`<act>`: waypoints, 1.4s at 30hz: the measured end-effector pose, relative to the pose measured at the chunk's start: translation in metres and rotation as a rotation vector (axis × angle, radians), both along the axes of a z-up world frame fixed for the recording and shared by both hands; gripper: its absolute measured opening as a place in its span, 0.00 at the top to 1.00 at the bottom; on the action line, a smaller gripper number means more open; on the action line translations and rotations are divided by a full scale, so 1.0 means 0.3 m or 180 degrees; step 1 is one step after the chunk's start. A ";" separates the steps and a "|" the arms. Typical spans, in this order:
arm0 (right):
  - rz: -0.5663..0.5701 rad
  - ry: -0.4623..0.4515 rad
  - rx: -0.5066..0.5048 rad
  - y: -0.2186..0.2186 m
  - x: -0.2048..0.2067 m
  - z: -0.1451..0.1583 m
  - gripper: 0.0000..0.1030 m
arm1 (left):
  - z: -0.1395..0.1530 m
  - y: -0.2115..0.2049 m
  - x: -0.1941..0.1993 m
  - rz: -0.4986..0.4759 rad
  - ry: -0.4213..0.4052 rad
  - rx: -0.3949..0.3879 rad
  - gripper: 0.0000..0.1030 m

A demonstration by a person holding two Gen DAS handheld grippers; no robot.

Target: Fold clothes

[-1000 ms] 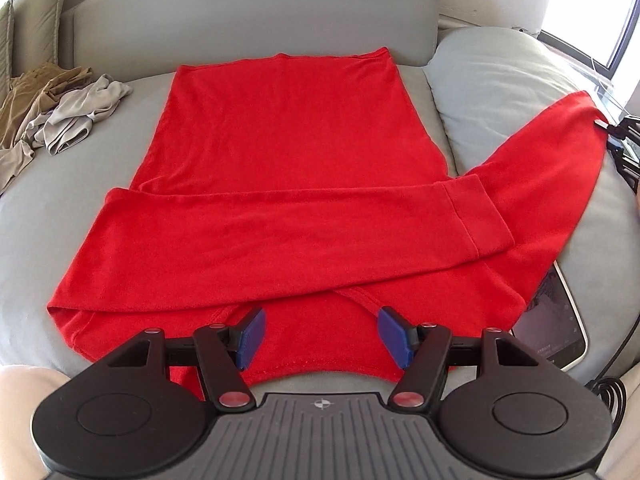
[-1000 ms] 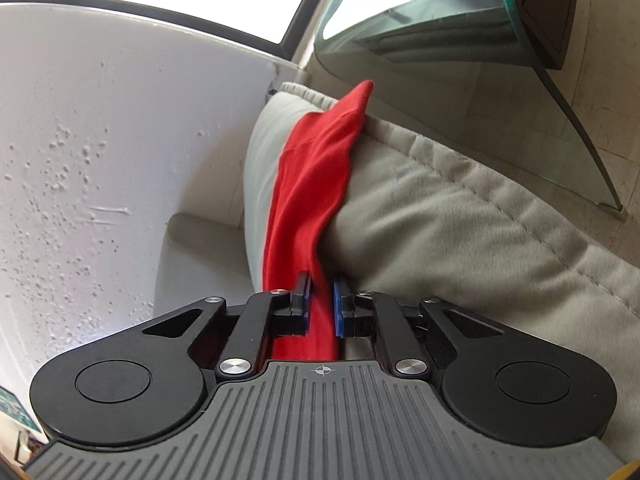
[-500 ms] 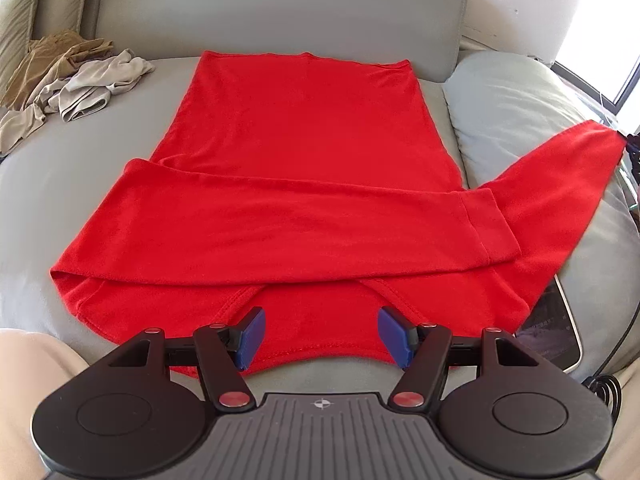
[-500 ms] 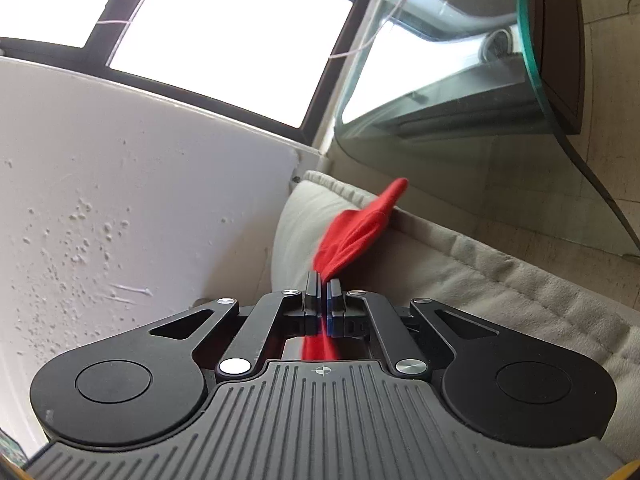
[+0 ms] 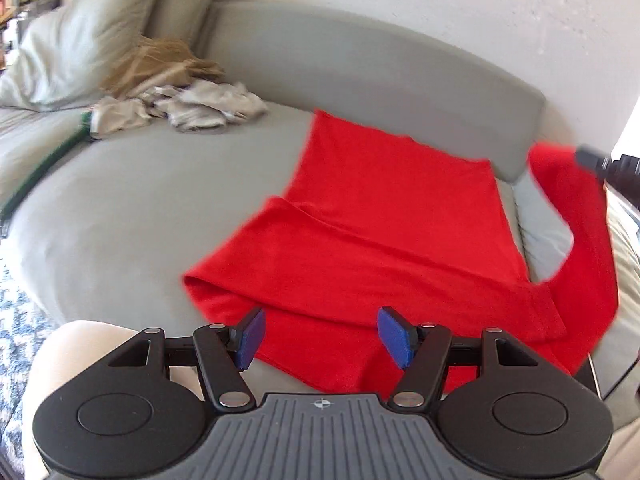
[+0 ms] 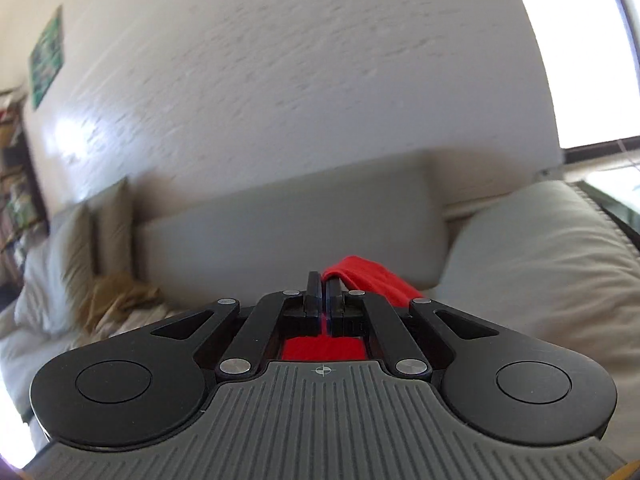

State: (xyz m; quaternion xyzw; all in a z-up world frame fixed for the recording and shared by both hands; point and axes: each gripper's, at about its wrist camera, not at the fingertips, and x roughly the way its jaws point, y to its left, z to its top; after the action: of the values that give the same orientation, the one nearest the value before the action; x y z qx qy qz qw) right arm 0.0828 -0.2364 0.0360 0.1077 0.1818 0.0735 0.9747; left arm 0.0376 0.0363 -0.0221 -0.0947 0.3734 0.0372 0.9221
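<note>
A red long-sleeved shirt [image 5: 384, 216] lies flat on the grey sofa seat [image 5: 140, 200], one sleeve folded across its chest. My left gripper [image 5: 320, 334] hovers open above the shirt's near edge, nothing between its blue pads. The other red sleeve [image 5: 580, 240] is lifted off the cushion at the right, its cuff pinched by my right gripper [image 5: 596, 160]. In the right wrist view that gripper [image 6: 323, 294] is shut on the red sleeve [image 6: 368, 280], which drapes over to the right of the fingers.
A heap of beige and tan clothes [image 5: 172, 92] lies at the sofa's far left beside pale pillows [image 5: 80, 40]. A grey cushion [image 6: 540, 248] sits at the right end. A patterned rug [image 5: 16, 320] and a person's knee [image 5: 72, 344] are near left.
My right gripper has closed fully on the sleeve cuff, rolled, and lifted it up off the cushion toward the shirt. The left gripper has swung its view left and stayed open.
</note>
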 end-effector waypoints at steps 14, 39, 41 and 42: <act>0.1002 0.1602 0.0367 0.222 -0.124 -0.246 0.48 | -0.050 0.147 0.008 0.0008 -0.0002 -0.0482 0.41; 0.0212 0.1308 0.1732 -0.243 -0.111 -0.387 0.45 | -0.291 -0.444 0.175 -0.1572 -0.0217 0.1360 0.48; 0.0214 0.1323 0.1762 -0.244 -0.109 -0.390 0.45 | -0.283 -0.431 0.185 -0.1567 -0.0179 0.1191 0.65; 0.0214 0.1331 0.1777 -0.244 -0.108 -0.391 0.45 | -0.276 -0.420 0.191 -0.1497 -0.0178 0.1142 0.78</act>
State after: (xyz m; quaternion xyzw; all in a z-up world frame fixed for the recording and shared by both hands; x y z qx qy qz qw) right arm 0.0504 -0.3098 -0.0813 0.3767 0.3538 0.1288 0.8464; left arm 0.0950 -0.0897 -0.1050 0.1579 0.3470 -0.1147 0.9173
